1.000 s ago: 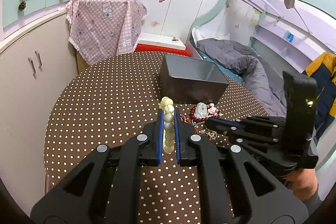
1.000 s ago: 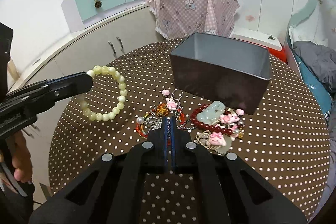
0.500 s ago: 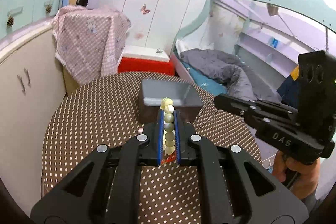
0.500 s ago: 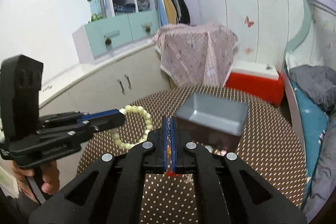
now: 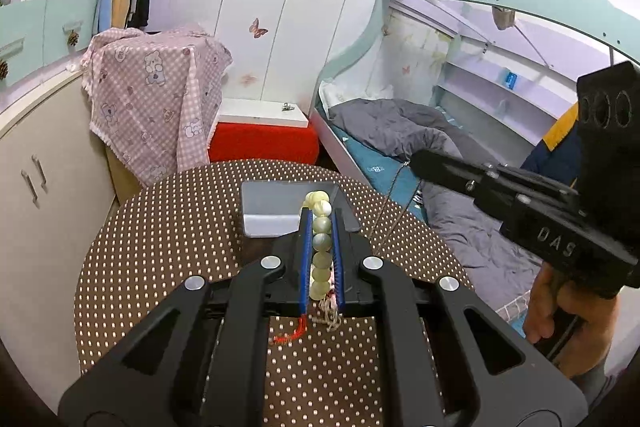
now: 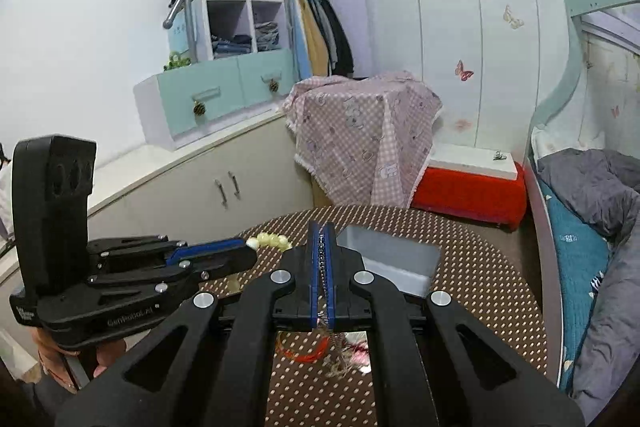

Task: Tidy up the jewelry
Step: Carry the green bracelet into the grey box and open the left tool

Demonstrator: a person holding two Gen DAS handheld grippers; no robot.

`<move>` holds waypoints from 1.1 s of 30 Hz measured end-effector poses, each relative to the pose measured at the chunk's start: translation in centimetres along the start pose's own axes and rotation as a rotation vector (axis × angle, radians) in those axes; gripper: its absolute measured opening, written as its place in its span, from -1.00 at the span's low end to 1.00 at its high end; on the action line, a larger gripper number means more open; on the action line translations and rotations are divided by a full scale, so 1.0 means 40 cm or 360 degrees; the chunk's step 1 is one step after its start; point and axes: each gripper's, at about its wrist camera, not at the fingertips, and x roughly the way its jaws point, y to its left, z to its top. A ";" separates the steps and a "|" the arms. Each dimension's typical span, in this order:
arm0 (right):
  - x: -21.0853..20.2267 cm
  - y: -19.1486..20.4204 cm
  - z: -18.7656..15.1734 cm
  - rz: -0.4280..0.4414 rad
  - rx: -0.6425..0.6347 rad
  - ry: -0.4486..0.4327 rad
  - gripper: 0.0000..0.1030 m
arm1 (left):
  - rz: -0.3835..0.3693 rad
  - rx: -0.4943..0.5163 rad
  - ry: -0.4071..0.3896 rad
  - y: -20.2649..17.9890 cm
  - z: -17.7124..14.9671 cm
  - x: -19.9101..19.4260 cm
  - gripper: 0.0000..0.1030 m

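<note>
My left gripper (image 5: 320,219) is shut on a pale green bead bracelet (image 5: 321,241) and holds it high above the table, in line with the open grey metal box (image 5: 276,205). In the right wrist view the left gripper (image 6: 250,253) shows with the bracelet (image 6: 272,239) at its tip, left of the box (image 6: 394,261). My right gripper (image 6: 322,231) is shut on a thin chain necklace (image 6: 321,267). In the left wrist view that chain (image 5: 394,201) hangs from the right gripper (image 5: 414,159). Loose jewelry (image 6: 348,351) lies below on the table.
The round table has a brown polka-dot cloth (image 5: 168,239). A red tassel and cords (image 5: 316,323) lie under the left gripper. A cabinet (image 6: 192,195) stands to the left, a bed with a grey quilt (image 5: 404,131) to the right, a red box (image 6: 468,193) behind.
Both grippers have risen well above the table with their pieces, the bracelet and the chain. The box and the jewelry pile now look smaller and lower in both views.
</note>
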 end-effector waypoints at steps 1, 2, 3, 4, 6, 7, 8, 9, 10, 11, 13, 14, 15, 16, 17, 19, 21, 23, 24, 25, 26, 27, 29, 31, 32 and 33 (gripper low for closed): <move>-0.003 -0.004 0.014 -0.0010 -0.0006 -0.0015 -0.98 | -0.0009 0.0002 -0.0007 0.000 0.010 0.005 -0.82; -0.008 -0.007 0.031 -0.0018 -0.0013 -0.0032 -0.98 | -0.0016 0.0002 -0.0012 -0.002 0.017 0.010 -0.82; -0.013 -0.009 0.046 -0.0027 -0.0021 -0.0049 -0.98 | -0.0018 0.0003 -0.0019 -0.003 0.030 0.018 -0.82; -0.017 -0.011 0.063 -0.0038 -0.0032 -0.0069 -0.98 | -0.0012 0.0011 -0.0023 -0.005 0.042 0.029 -0.82; -0.020 -0.016 0.094 -0.0056 -0.0048 -0.0103 -0.98 | -0.0004 0.0022 -0.0028 -0.008 0.062 0.052 -0.82; -0.020 -0.020 0.112 -0.0070 -0.0058 -0.0119 -0.98 | -0.0002 0.0024 -0.0029 -0.008 0.068 0.062 -0.82; -0.017 -0.026 0.129 -0.0083 -0.0063 -0.0133 -0.98 | -0.0001 0.0024 -0.0028 -0.007 0.079 0.079 -0.82; -0.011 -0.033 0.142 -0.0092 -0.0064 -0.0143 -0.98 | -0.0003 0.0018 -0.0027 -0.004 0.087 0.094 -0.82; -0.004 -0.041 0.150 -0.0101 -0.0064 -0.0144 -0.98 | -0.0004 0.0012 -0.0026 -0.001 0.092 0.105 -0.82; 0.008 -0.051 0.159 -0.0114 -0.0063 -0.0143 -0.98 | -0.0005 0.0005 -0.0015 0.002 0.098 0.125 -0.82; 0.033 -0.067 0.163 -0.0139 -0.0063 -0.0131 -0.98 | 0.0005 -0.0004 0.0013 0.010 0.104 0.164 -0.82; 0.043 -0.072 0.161 -0.0139 -0.0060 -0.0116 -0.98 | 0.0008 -0.0002 0.0030 0.014 0.104 0.180 -0.82; 0.061 -0.083 0.152 -0.0134 -0.0047 -0.0091 -0.98 | 0.0015 -0.0003 0.0060 0.018 0.101 0.201 -0.82; 0.074 -0.088 0.142 -0.0134 -0.0042 -0.0074 -0.98 | 0.0017 -0.0010 0.0093 0.024 0.093 0.222 -0.82; 0.088 -0.093 0.131 -0.0134 -0.0036 -0.0051 -0.98 | 0.0017 -0.0018 0.0119 0.029 0.089 0.237 -0.82; 0.119 -0.108 0.102 -0.0126 -0.0003 0.0001 -0.98 | 0.0010 -0.0041 0.0183 0.039 0.068 0.272 -0.81; 0.150 -0.121 0.067 -0.0123 0.0031 0.0061 -0.98 | 0.0008 -0.0061 0.0244 0.042 0.050 0.300 -0.81; 0.172 -0.134 0.036 -0.0122 0.0062 0.0112 -0.98 | 0.0008 -0.0076 0.0293 0.047 0.030 0.321 -0.81; 0.186 -0.143 0.017 -0.0122 0.0082 0.0144 -0.98 | 0.0004 -0.0094 0.0307 0.051 0.020 0.330 -0.81; 0.198 -0.151 -0.001 -0.0121 0.0099 0.0174 -0.98 | 0.0003 -0.0111 0.0323 0.056 0.014 0.338 -0.81; 0.208 -0.158 -0.017 -0.0123 0.0115 0.0201 -0.98 | 0.0003 -0.0121 0.0332 0.057 0.011 0.343 -0.81; 0.214 -0.160 -0.022 -0.0122 0.0125 0.0218 -0.98 | 0.0007 -0.0128 0.0337 0.059 0.011 0.347 -0.81; 0.226 -0.168 -0.045 -0.0119 0.0156 0.0256 -0.98 | 0.0042 -0.0127 0.0340 0.063 0.012 0.354 -0.79; 0.230 -0.172 -0.057 -0.0117 0.0172 0.0277 -0.98 | 0.0060 -0.0127 0.0350 0.067 0.013 0.361 -0.69; 0.232 -0.173 -0.061 -0.0116 0.0180 0.0286 -0.98 | 0.0065 -0.0132 0.0357 0.068 0.015 0.367 -0.51; 0.233 -0.175 -0.068 -0.0114 0.0187 0.0296 -0.98 | 0.0071 -0.0137 0.0364 0.070 0.013 0.370 -0.37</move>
